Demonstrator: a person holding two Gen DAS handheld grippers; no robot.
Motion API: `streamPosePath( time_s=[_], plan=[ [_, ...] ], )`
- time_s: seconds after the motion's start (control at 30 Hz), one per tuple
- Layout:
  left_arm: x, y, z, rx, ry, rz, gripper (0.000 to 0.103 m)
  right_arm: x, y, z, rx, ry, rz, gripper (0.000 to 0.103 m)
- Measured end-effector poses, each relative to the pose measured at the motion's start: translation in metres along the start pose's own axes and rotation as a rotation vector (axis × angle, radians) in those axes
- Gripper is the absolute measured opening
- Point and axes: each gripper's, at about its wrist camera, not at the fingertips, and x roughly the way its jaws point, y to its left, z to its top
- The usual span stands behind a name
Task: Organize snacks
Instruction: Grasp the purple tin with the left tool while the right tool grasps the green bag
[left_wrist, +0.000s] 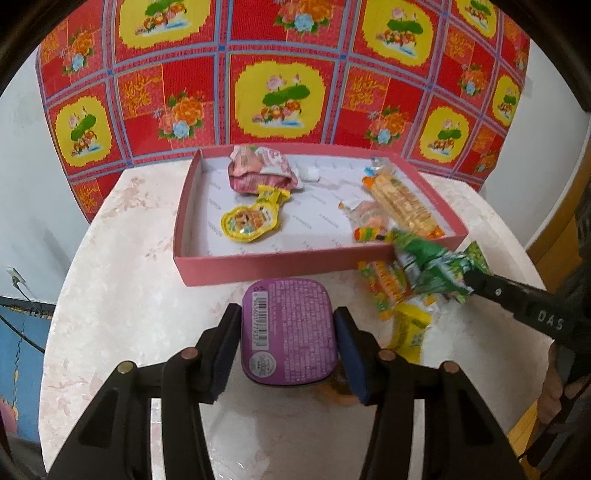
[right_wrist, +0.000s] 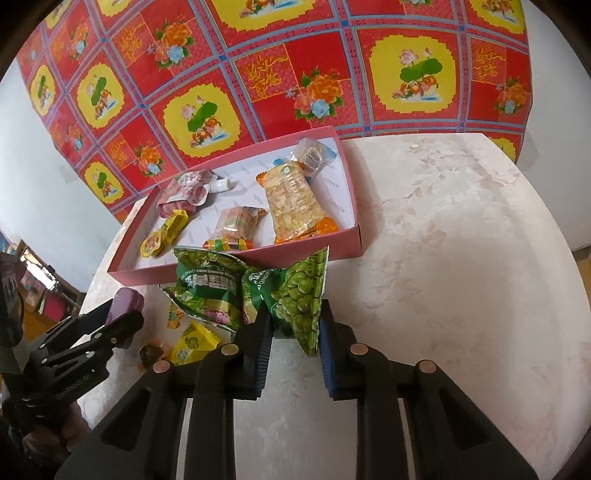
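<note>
Left wrist view: the left gripper (left_wrist: 286, 332) has its jaws closed on a purple tin (left_wrist: 289, 330), barcode up, just short of the pink box (left_wrist: 258, 267)'s near wall; bare tabletop (left_wrist: 122, 266) lies to its left.

Right wrist view: the right gripper (right_wrist: 295, 332) pinches a green pea packet (right_wrist: 299, 295) at the box's near edge (right_wrist: 236, 264), with open tabletop rightward. Only here do the packet's printed peas show.

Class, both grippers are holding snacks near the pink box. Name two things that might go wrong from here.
1. The right gripper pinches only the edge of the green pea packets, which may slip out.
2. The left gripper carrying the purple tin may clip the pink box near wall.
</note>
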Motion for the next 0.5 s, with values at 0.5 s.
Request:
streamPosePath(
  time_s=[0.5],
  plan=[
    [-0.035,-0.015,0.016,0.01,-0.075,-0.035,0.053,-0.023,0.002,0.005,-0.018,-0.061,0.038,0.024]
  ],
)
